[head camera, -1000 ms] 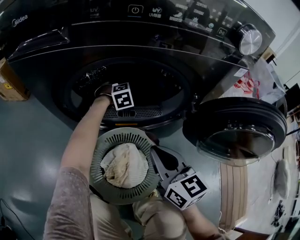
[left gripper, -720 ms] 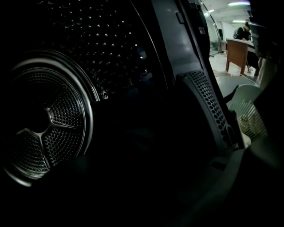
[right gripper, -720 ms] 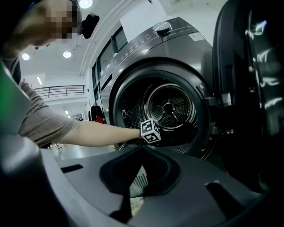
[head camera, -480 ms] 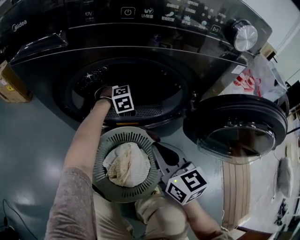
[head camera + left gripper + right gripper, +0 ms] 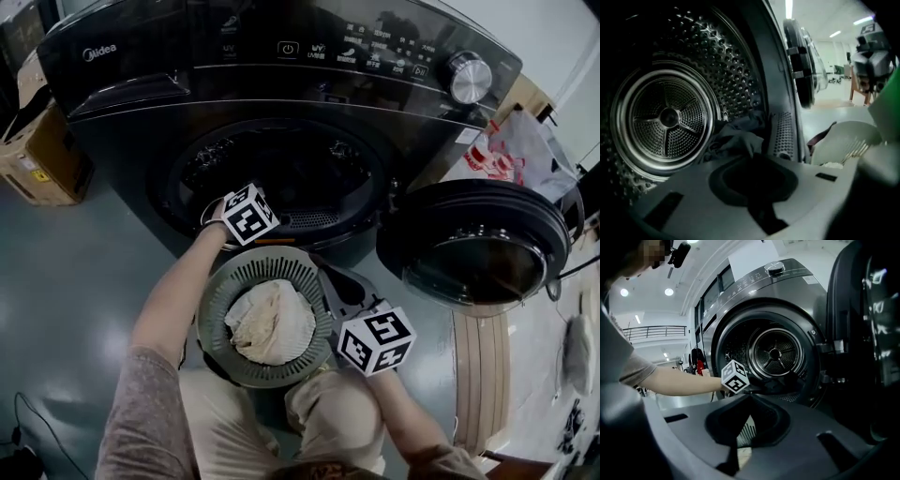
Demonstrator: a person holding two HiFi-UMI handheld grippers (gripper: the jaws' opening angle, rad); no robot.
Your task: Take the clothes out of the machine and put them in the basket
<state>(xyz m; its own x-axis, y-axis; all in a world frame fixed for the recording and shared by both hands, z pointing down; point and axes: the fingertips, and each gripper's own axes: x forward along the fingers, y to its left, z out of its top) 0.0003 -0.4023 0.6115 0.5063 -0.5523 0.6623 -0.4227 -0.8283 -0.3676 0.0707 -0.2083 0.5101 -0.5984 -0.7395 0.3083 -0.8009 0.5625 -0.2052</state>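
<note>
A dark grey front-loading washing machine (image 5: 141,122) stands on a grey-green floor (image 5: 66,272). Its round glass door (image 5: 478,253) is swung open to the right. A person (image 5: 319,422) crouches in front of it with a two-jaw gripper in each hand.

The left arm (image 5: 178,291), bare below a short grey sleeve, reaches to the lower lip of the machine's opening. There the left gripper (image 5: 751,161) points down into the mouth of the perforated steel drum (image 5: 668,117). Its jaws have just been closing and now stand narrow, pinched on a fold of a dark blue-grey garment (image 5: 736,138). The garment lies crumpled at the front edge of the drum, just inside the lip.

A round grey plastic basket with slatted walls (image 5: 217,323) sits below the opening, between the machine and the person's knees. A crumpled cream cloth (image 5: 274,322) lies in the middle of it.

The right gripper (image 5: 745,427) is at the basket's right rim, its jaws narrow and clamped on that rim. The slats and the cream cloth show through the gap behind the jaws. This gripper points nearly level toward the open machine.

A brown cardboard box (image 5: 42,150) stands on the floor by the machine's left side. A white plastic bag with red print (image 5: 511,150) rests by the machine's right side, behind the open door.
</note>
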